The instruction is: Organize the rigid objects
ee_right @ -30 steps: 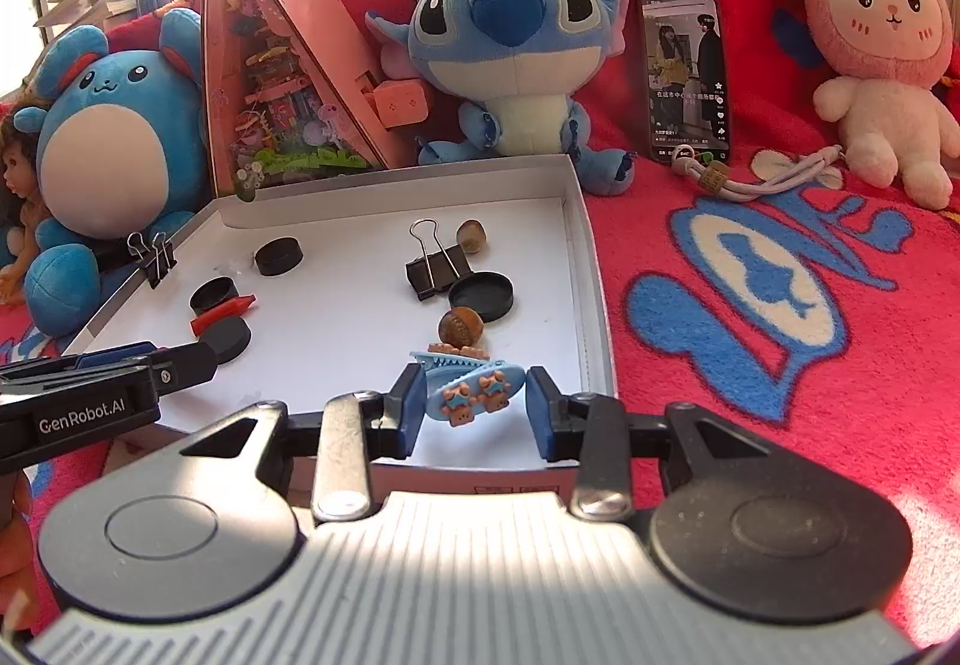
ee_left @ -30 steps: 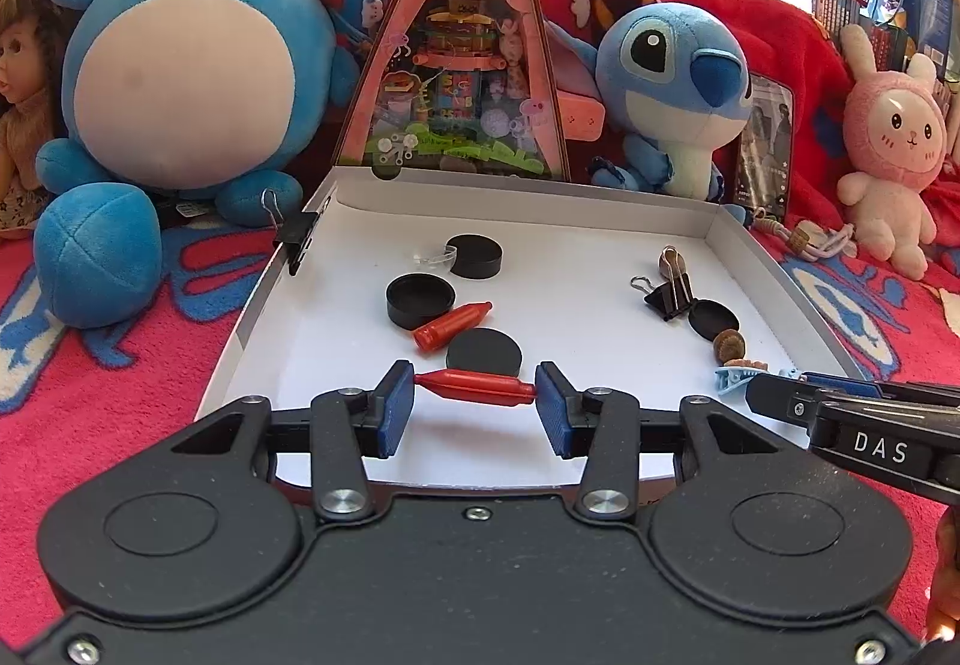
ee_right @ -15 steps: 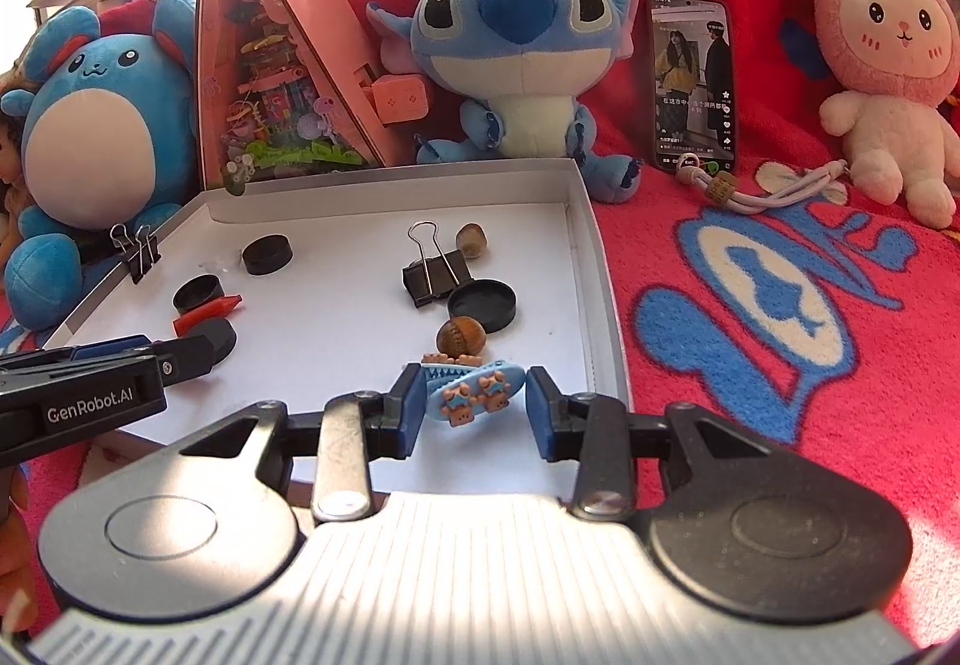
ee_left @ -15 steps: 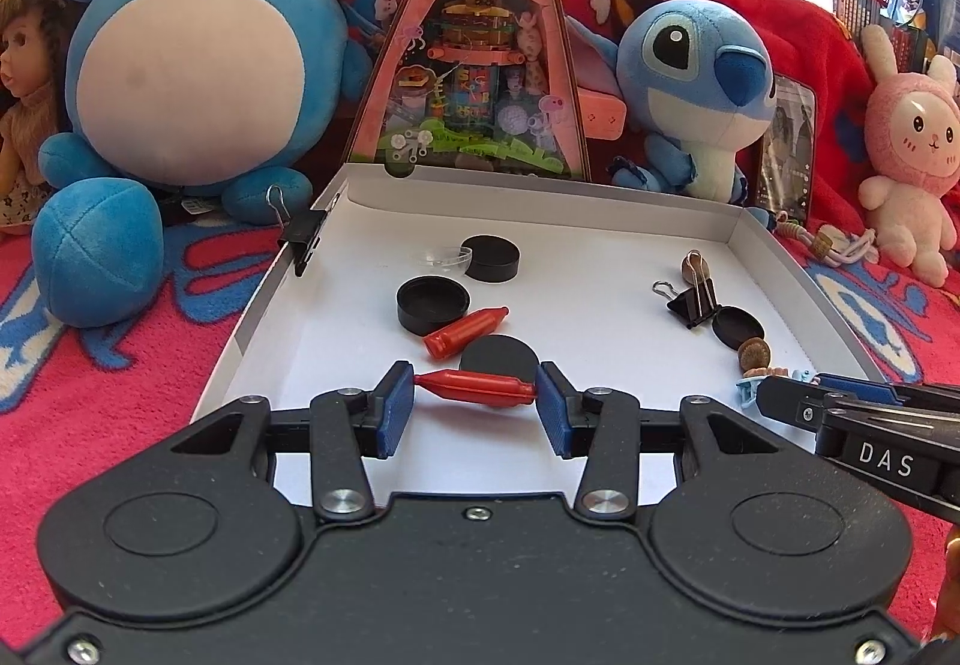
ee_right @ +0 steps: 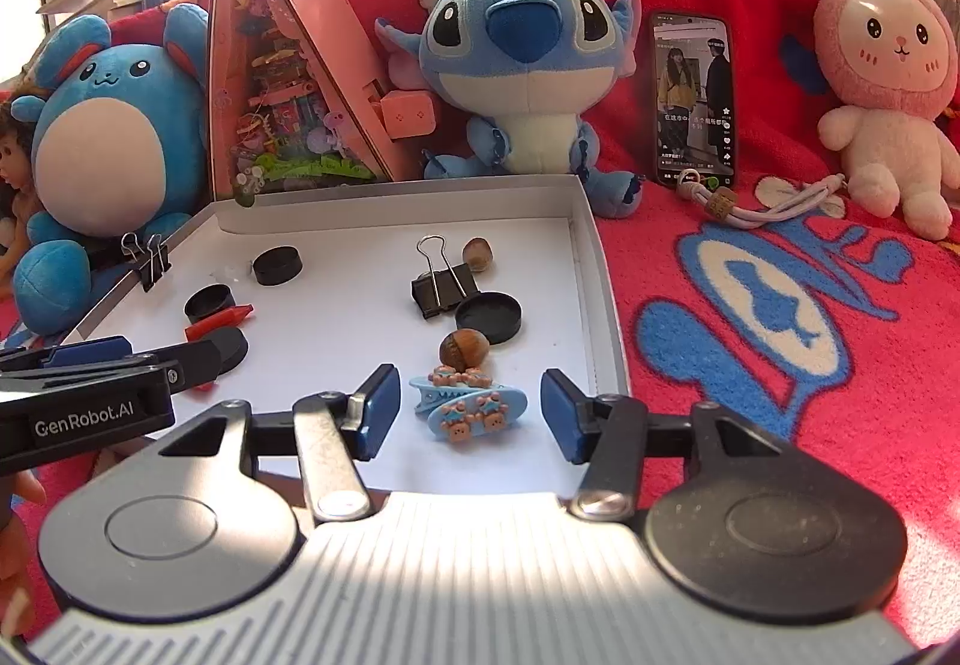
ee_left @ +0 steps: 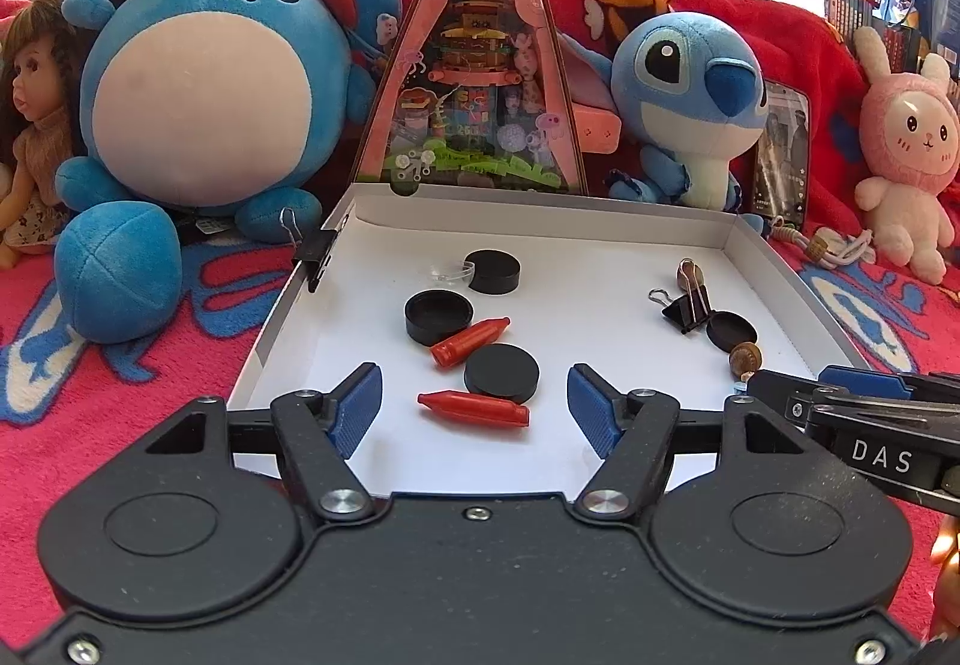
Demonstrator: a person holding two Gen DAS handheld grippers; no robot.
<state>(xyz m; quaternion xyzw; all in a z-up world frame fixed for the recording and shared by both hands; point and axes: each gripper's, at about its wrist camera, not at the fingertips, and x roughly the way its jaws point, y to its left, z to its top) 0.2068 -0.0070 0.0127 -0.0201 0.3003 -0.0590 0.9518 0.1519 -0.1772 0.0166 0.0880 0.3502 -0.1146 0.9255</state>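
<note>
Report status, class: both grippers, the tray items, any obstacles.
Left gripper open, jaws just opened, red crayon released. Right gripper likewise, blue hair clip free. Both in white tray. Nothing blocking.

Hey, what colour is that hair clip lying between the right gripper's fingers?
Light blue hair clip, decorated with small brown bears; the right wrist view shows it best.

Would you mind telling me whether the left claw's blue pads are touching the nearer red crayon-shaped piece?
Apart. The left wrist view shows white tray floor between each pad of the left claw and the nearer red crayon-shaped piece; its jaws have just been opening.
</note>
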